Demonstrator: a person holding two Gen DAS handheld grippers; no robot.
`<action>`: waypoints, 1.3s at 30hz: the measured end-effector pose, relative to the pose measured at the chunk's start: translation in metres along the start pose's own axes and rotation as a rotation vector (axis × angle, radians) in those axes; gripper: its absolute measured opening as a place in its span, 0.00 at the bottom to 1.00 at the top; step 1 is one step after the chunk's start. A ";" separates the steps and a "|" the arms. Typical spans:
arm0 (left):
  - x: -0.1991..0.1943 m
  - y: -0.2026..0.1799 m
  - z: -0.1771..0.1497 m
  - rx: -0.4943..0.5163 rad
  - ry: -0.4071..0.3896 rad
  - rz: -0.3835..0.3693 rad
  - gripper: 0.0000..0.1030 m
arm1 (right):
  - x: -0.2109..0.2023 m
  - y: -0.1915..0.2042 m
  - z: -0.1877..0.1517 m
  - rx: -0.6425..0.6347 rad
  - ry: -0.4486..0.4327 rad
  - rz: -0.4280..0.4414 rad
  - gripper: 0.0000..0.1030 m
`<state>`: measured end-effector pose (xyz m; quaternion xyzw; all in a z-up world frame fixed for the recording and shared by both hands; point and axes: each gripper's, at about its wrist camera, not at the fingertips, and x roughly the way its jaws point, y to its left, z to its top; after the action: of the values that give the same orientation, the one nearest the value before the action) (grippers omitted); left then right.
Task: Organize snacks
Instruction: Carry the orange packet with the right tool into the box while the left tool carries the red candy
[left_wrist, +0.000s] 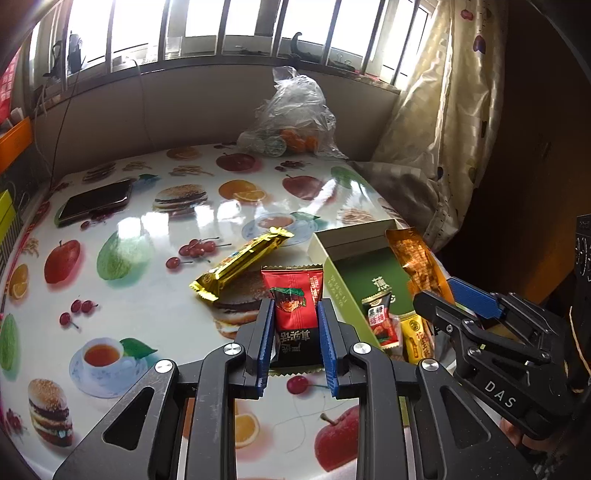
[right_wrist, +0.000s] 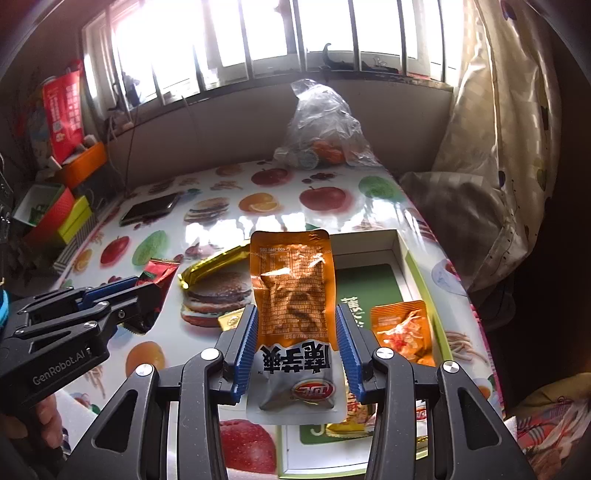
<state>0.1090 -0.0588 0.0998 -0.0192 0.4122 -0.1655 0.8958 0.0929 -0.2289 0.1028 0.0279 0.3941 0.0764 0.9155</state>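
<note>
The left hand-held gripper (left_wrist: 295, 325) is clamped on a red-and-black sachet (left_wrist: 293, 314) with zigzag edges, held above the table (left_wrist: 147, 229). The right hand-held gripper (right_wrist: 295, 343) pinches an orange-and-silver pouch (right_wrist: 293, 295), crinkled and upright, over the open green box (right_wrist: 402, 243).

"das" on the right gripper (left_wrist: 476, 299); "genrobot.ai" on the left gripper (right_wrist: 142, 291).

Strong daylight pours through the barred window (left_wrist: 221, 22), which is blown out to white. Bright glare patches shine on the glossy worktop (left_wrist: 155, 225) toward its far edge. Both fisheye views bend at the edges, with dark, vignetted corners. Foreground detail stays fairly sharp.
</note>
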 end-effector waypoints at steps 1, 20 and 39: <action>0.003 -0.003 0.002 0.003 0.003 -0.008 0.24 | 0.000 -0.004 0.000 0.006 0.001 -0.005 0.39; 0.077 -0.055 0.029 0.038 0.108 -0.122 0.24 | 0.033 -0.069 -0.009 0.073 0.089 -0.108 0.40; 0.131 -0.063 0.029 0.051 0.191 -0.114 0.24 | 0.065 -0.073 -0.005 0.008 0.107 -0.123 0.44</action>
<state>0.1919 -0.1625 0.0336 -0.0041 0.4895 -0.2277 0.8418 0.1418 -0.2902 0.0444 0.0028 0.4436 0.0197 0.8960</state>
